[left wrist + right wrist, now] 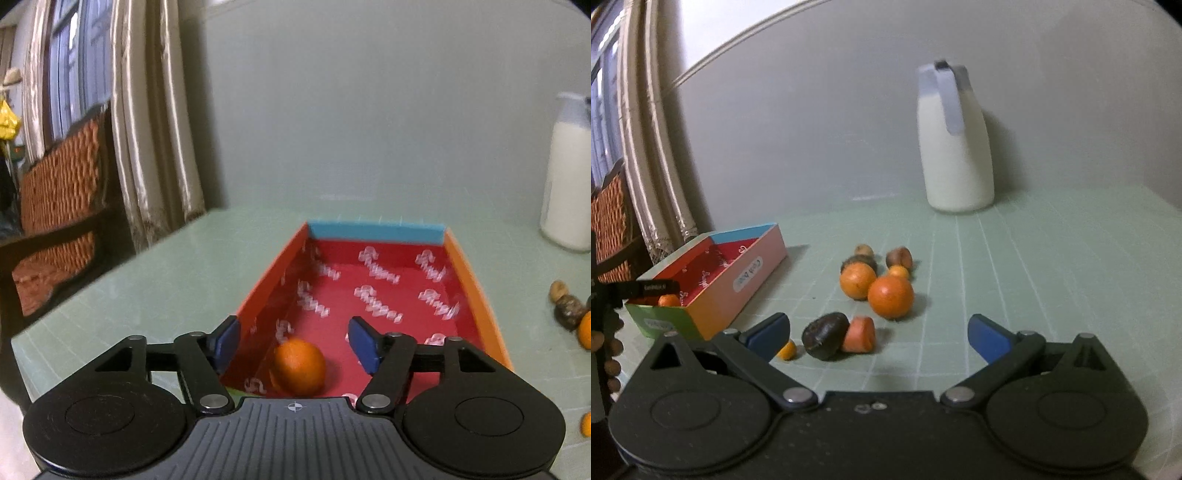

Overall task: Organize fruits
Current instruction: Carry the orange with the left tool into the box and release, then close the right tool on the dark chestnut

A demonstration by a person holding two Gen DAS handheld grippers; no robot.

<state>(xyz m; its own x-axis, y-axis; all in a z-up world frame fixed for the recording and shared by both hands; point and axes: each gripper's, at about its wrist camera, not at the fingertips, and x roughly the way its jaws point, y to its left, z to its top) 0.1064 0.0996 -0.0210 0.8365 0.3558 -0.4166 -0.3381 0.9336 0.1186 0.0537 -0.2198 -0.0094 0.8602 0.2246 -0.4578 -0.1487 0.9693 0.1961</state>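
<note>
A red-lined cardboard box (469,280) lies on the green mat. One orange (298,366) rests in its near end. My left gripper (293,341) is open above that orange, not touching it. In the right wrist view the box (716,291) is at the left with the orange (668,300) inside. A pile of fruit lies mid-table: two oranges (891,296) (857,281), a dark fruit (825,335), an orange-pink piece (860,335), a small orange one (787,350) and several small brown ones (899,257). My right gripper (879,338) is open and empty just before the pile.
A white milk bottle (955,144) with a grey lid stands at the back by the wall; it also shows in the left wrist view (569,177). Curtains (147,129) and a wicker chair (59,206) stand beyond the table's left edge.
</note>
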